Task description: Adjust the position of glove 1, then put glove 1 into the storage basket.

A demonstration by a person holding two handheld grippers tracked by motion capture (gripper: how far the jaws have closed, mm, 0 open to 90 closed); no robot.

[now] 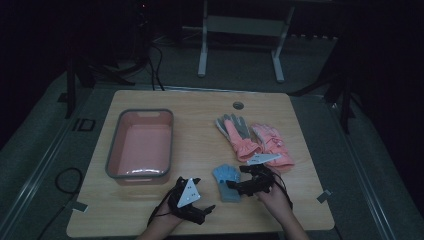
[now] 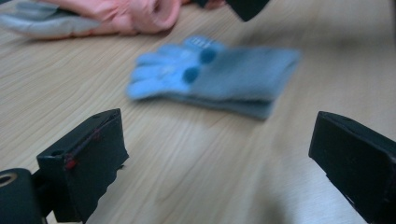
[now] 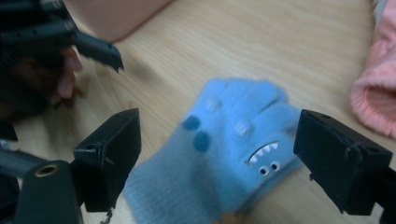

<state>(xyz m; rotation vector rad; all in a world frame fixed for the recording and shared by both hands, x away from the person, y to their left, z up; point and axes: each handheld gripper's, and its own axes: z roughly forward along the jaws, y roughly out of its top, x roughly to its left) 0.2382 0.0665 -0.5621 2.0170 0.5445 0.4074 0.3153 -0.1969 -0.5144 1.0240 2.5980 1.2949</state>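
Blue glove (image 3: 224, 158) blurred, cuff cut off between wide right jaws.

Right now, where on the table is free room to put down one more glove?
The wood between the pink basin and the pink gloves lies bare, as does the far strip beyond the basin. Crowded: the near right part, where the blue glove, right gripper and left gripper gather.
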